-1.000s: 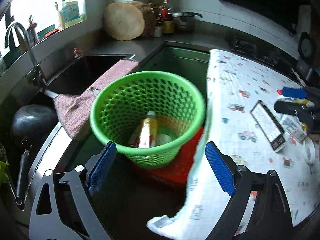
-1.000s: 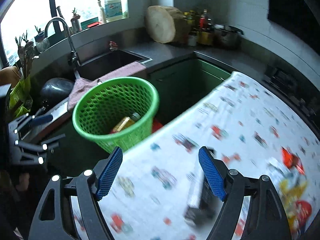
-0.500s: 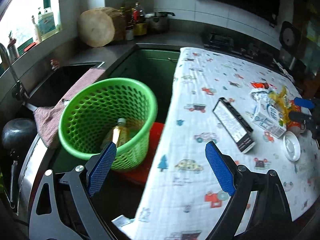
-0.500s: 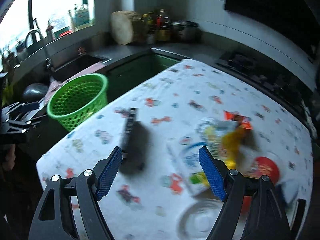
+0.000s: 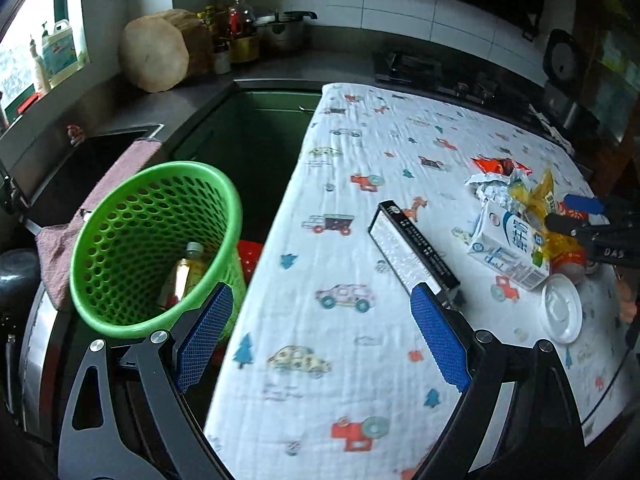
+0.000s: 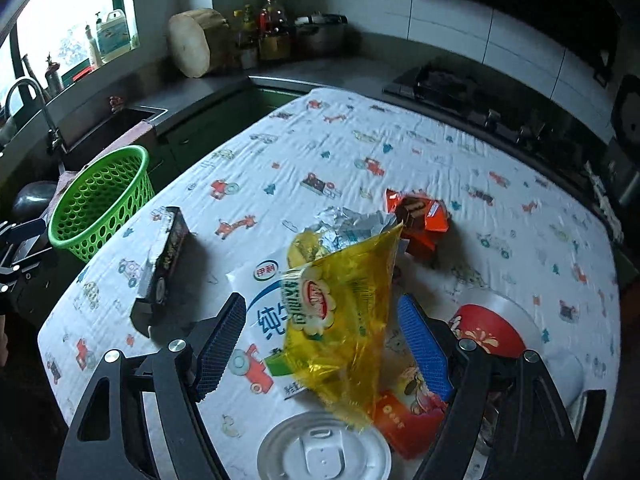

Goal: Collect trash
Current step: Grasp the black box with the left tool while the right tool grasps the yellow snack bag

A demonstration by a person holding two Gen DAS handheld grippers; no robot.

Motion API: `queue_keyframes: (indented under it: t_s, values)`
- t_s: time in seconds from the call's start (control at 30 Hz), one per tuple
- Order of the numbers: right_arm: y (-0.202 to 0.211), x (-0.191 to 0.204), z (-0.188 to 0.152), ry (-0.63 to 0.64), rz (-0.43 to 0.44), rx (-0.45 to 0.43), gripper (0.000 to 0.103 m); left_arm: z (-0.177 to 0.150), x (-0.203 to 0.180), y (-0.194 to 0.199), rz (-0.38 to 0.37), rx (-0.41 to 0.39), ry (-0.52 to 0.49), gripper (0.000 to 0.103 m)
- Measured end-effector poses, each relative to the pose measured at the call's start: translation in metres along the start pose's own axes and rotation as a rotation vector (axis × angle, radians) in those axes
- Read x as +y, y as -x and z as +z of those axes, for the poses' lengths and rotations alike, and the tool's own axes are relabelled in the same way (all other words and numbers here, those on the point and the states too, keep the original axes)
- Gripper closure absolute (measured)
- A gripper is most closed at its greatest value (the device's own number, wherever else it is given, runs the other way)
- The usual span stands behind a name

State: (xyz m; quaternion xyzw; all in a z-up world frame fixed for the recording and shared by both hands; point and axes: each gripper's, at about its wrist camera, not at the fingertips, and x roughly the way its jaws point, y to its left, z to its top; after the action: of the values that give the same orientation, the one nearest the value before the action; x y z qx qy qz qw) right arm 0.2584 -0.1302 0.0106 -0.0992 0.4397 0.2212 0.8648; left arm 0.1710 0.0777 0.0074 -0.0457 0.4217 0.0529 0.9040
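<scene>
A green mesh basket stands left of the table with a bottle inside; it also shows in the right wrist view. My left gripper is open and empty over the table's near edge. My right gripper is open around a yellow snack bag that lies on a white milk carton. A long black box, an orange wrapper, a red cup and a white lid lie on the cloth. The box and carton show in the left wrist view.
The table wears a white cloth with printed cars. A sink with a pink towel lies behind the basket. A stove and a counter with bottles and a wooden block run along the back.
Both grippers have swung right from the basket to the table. My right gripper has come down over the trash pile, with the yellow bag between its open fingers.
</scene>
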Motion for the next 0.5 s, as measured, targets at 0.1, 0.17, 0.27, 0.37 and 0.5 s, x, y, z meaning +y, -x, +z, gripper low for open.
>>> queue_keyframes:
  t_s: [0.1, 0.17, 0.27, 0.37, 0.5]
  values:
    - [-0.01, -0.004, 0.002, -0.008, 0.002, 0.015, 0.027, 0.006, -0.006, -0.007, -0.007, 0.011, 0.007, 0.014]
    - [-0.018, -0.007, 0.003, -0.014, 0.012, 0.034, 0.029, 0.01, -0.01, -0.012, -0.013, 0.018, 0.013, 0.014]
    - [-0.026, -0.011, 0.004, -0.026, 0.029, 0.051, 0.036, 0.017, -0.016, -0.021, -0.039, 0.034, 0.03, 0.014]
    - [-0.028, -0.015, 0.004, -0.038, 0.043, 0.047, 0.041, 0.024, -0.023, -0.033, -0.062, 0.058, 0.049, 0.014]
    - [-0.027, -0.015, 0.003, -0.033, 0.046, 0.037, 0.051, 0.029, -0.03, -0.05, -0.095, 0.103, 0.093, 0.014]
